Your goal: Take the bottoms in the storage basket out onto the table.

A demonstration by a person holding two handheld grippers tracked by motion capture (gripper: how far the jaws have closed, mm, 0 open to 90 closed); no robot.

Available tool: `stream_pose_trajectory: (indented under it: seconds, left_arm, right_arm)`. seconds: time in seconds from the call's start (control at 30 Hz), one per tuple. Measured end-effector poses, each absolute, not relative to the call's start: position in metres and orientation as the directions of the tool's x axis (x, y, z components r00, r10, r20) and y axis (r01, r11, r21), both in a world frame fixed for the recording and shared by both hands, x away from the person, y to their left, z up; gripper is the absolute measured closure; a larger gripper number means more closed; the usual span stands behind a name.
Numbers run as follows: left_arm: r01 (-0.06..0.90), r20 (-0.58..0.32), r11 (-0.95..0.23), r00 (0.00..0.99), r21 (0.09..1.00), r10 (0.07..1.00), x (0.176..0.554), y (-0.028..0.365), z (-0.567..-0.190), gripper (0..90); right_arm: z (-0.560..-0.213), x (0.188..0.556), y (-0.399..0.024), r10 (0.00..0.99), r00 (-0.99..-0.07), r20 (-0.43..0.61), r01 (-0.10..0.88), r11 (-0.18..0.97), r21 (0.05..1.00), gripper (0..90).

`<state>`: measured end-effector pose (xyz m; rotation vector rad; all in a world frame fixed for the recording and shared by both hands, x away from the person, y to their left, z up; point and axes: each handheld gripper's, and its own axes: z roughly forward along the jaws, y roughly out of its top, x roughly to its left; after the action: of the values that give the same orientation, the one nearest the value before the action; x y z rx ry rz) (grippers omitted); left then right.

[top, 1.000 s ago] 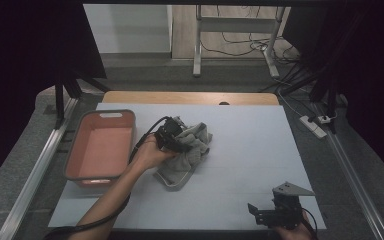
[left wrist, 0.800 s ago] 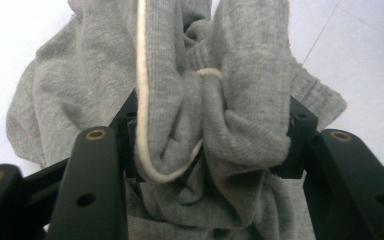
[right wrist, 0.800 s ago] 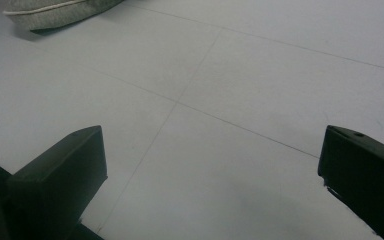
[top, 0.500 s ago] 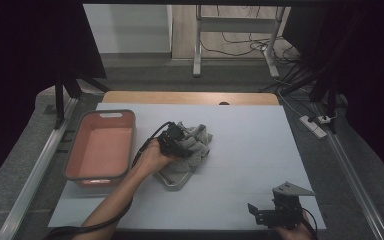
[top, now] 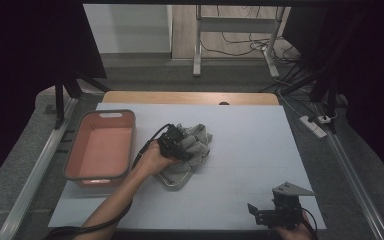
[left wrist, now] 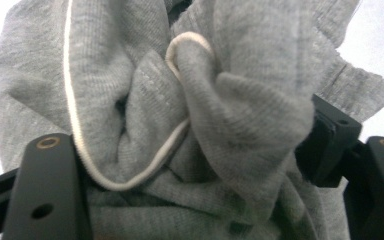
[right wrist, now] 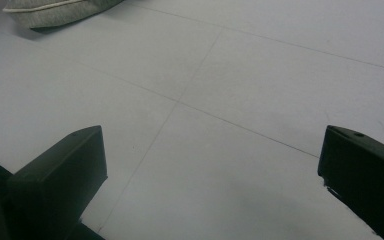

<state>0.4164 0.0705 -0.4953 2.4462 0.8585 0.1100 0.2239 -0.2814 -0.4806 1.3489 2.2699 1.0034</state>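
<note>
Left gripper (top: 180, 143) has its jaws partly closed on the soft, floppy grey cloth (left wrist: 190, 100) w/ a thick fold bunched between them, good spot to hold; right gripper (top: 272, 216) open & empty, cloth far ahead.

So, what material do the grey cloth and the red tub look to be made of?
The grey cloth looks like soft knitted cotton or a similar jersey: fine ribs show in the weave, it bunches in loose folds between the left gripper's jaws, and a cream cord edges it. The red tub looks like moulded plastic with a smooth, matt finish and rounded corners; the exact plastic I cannot tell.
</note>
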Motion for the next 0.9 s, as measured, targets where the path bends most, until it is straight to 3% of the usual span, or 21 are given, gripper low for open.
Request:
stream_pose_trajectory:
  seconds: [0.63, 0.9]
  left_arm:
    - [0.564, -0.167, -0.607, 0.794, 0.560, 0.584, 0.4164, 0.0716, -0.4965, 0.0]
    - [0.540, -0.144, -0.607, 0.804, 0.583, 0.577, 0.4134, 0.0731, -0.4934, 0.0]
  right_arm:
    - [-0.4807, 0.2240, -0.2816, 0.859, -0.506, 0.083, 0.639, 0.308, 0.705, 0.0]
    - [-0.4807, 0.2240, -0.2814, 0.858, -0.507, 0.082, 0.638, 0.309, 0.705, 0.0]
